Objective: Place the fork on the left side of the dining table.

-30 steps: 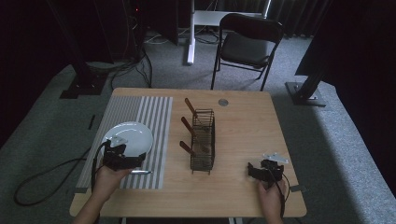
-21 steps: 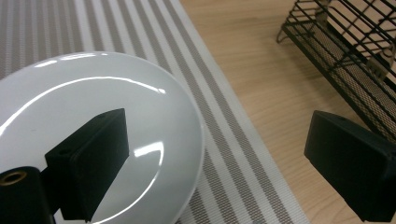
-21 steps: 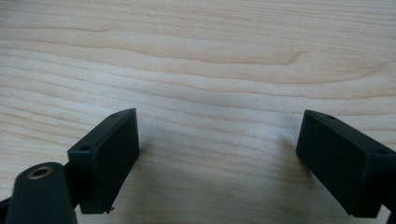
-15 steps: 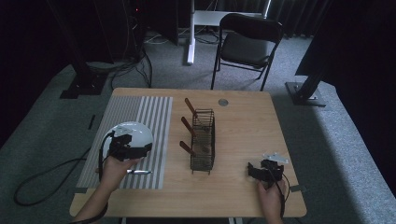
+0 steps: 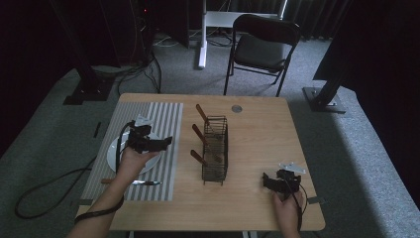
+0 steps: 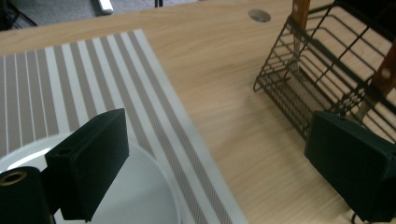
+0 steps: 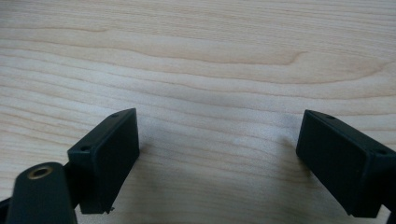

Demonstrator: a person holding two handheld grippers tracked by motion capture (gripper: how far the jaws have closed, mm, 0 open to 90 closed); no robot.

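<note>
White plate (image 5: pixel 146 162) lies at the lower left of the high view on the striped mat (image 5: pixel 163 124), a knife (image 5: pixel 139 182) just below it. The left gripper (image 5: pixel 166 142), which a second ago sat low over the plate's near edge, now hangs above it with jaws spread wide and empty, turned toward the wire cutlery rack (image 5: pixel 216 148) at centre. That suggests cutlery comes next; the right gripper (image 5: pixel 267 181) rests spread apart and empty on bare table (image 5: pixel 257 129) at lower right.

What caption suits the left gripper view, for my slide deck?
Open left tongs above a white plate on a striped mat, facing a wire rack.
</note>
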